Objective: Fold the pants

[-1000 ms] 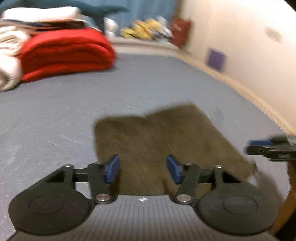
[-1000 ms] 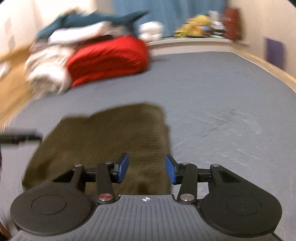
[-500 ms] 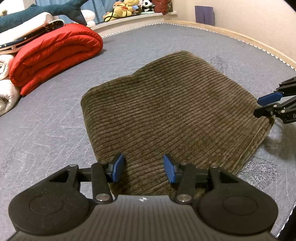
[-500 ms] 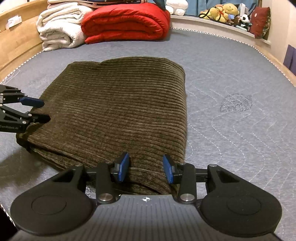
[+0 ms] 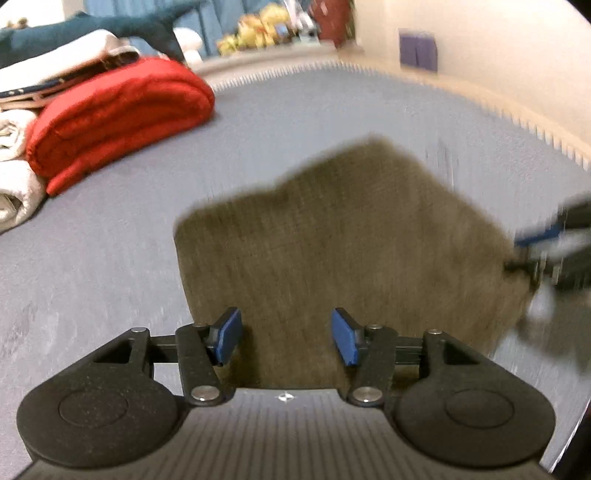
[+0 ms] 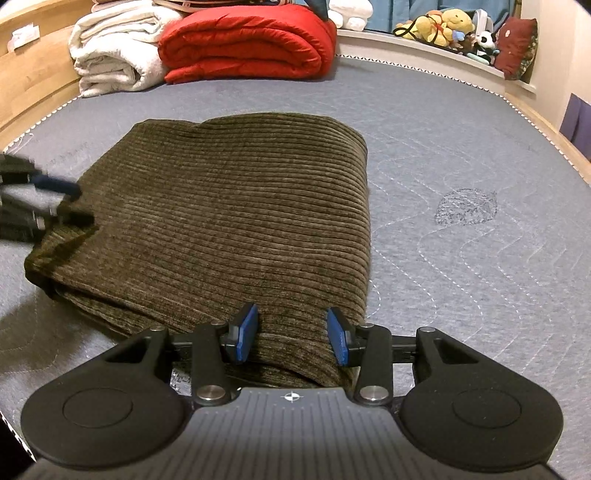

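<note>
Corduroy pants (image 6: 229, 221) lie folded; left tool (image 5: 286, 341) just widened, right tool (image 6: 291, 339) apart.

Warm, dim indoor light; the left wrist view is smeared by motion blur, the right sharp, edges fisheye-bent.

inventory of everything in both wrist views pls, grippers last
pants: 1, olive-brown corduroy, folded, mid-mattress
mattress: 1, grey quilted, under everything
red quilt: 1, red, folded, far end
white blanket: 1, white, rolled, left of red quilt
plush toys: several, mostly yellow, far ledge
dark red cushion: 1, on ledge, right of toys
right hand-held gripper: 1, black with blue pads, open, astride near pants edge
left hand-held gripper: 1, same colours, jaws just widened, open over pants
</note>
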Motion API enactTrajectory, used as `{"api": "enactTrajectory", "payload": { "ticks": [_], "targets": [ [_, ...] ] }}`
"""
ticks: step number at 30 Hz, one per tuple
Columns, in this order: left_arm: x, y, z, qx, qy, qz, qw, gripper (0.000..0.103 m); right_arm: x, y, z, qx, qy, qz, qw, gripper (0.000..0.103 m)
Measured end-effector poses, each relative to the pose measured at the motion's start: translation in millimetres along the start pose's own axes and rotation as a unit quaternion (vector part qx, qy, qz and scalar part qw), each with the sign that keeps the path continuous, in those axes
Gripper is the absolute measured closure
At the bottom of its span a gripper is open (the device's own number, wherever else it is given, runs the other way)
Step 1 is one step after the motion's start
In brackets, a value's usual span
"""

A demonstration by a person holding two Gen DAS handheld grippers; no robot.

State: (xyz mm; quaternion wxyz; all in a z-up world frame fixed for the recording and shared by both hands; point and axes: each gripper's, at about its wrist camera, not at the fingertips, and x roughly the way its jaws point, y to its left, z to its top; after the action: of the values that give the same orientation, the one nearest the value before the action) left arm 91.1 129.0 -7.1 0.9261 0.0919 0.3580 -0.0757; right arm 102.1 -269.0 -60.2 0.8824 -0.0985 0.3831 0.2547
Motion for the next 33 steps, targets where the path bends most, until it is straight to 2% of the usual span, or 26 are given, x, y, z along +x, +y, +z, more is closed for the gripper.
{"api": "enactTrajectory", "payload": {
  "ticks": [2,4,5,6,7,8,11,12,13,14,15,16,17,19,23,25,27,29,31,33],
  "targets": [
    [0,13,12,-0.036,-0.033,0.001,0.9988,0.046,0,3,0,-0.009,0.000,-0.006,1.000,0.059],
    [9,30,22,-0.078,-0.053,0.007,0.9955,0.074,1,8,1,-0.023,0.001,-0.015,1.000,0.059],
    [18,38,24,-0.097,-0.049,0.015,0.9940,0.079,0,11,2,-0.031,0.002,-0.019,0.999,0.059],
    [31,45,24,-0.112,-0.031,0.026,0.9929,0.085,0,13,2,-0.039,0.003,-0.022,0.999,0.059],
    [50,52,20,-0.126,0.010,0.043,0.9911,0.088,1,13,2,-0.043,0.003,-0.023,0.999,0.059],
    [69,58,11,-0.136,0.053,0.044,0.9884,0.088,1,14,2,-0.044,0.003,-0.023,0.999,0.059],
    [70,57,13,-0.136,0.048,0.052,0.9882,0.088,0,9,3,-0.035,0.002,-0.010,0.999,0.058],
    [63,55,16,-0.137,0.043,0.056,0.9880,0.084,-1,9,3,-0.034,0.001,-0.013,0.999,0.058],
    [54,51,17,-0.137,0.032,0.058,0.9883,0.067,-1,8,4,-0.036,0.001,-0.017,0.999,0.055],
    [44,49,18,-0.138,0.019,0.060,0.9884,0.056,-2,8,4,-0.036,-0.001,-0.020,0.999,0.054],
    [32,45,18,-0.136,0.003,0.068,0.9883,0.039,-4,8,4,-0.031,-0.006,-0.025,0.999,0.051],
    [20,38,19,-0.131,-0.009,0.076,0.9885,0.029,-7,8,5,-0.023,-0.013,-0.030,0.999,0.046],
    [9,33,19,-0.124,-0.019,0.081,0.9888,0.026,-13,8,7,-0.012,-0.024,-0.033,0.999,0.041],
    [-17,24,19,-0.115,-0.038,0.085,0.9891,0.019,-29,9,11,0.010,-0.052,-0.030,0.998,0.020],
    [-77,1,24,-0.115,-0.089,0.128,0.9810,0.010,-73,20,18,0.034,-0.121,-0.048,0.991,0.011],
    [-107,-10,21,-0.122,-0.107,0.133,0.9777,0.004,-93,28,20,0.046,-0.148,-0.059,0.986,0.001],
    [-128,-16,15,-0.138,-0.109,0.131,0.9756,0.000,-115,37,20,0.066,-0.175,-0.071,0.980,0.001],
    [-143,-25,3,-0.166,-0.093,0.114,0.9750,0.000,-129,43,17,0.079,-0.187,-0.078,0.976,0.001],
    [-148,-33,-12,-0.192,-0.072,0.095,0.9742,0.000,-139,48,8,0.090,-0.195,-0.080,0.973,0.001],
    [-144,-44,-29,-0.200,-0.055,0.096,0.9736,0.000,-141,49,-1,0.095,-0.195,-0.080,0.973,0.001]
  ]
}}
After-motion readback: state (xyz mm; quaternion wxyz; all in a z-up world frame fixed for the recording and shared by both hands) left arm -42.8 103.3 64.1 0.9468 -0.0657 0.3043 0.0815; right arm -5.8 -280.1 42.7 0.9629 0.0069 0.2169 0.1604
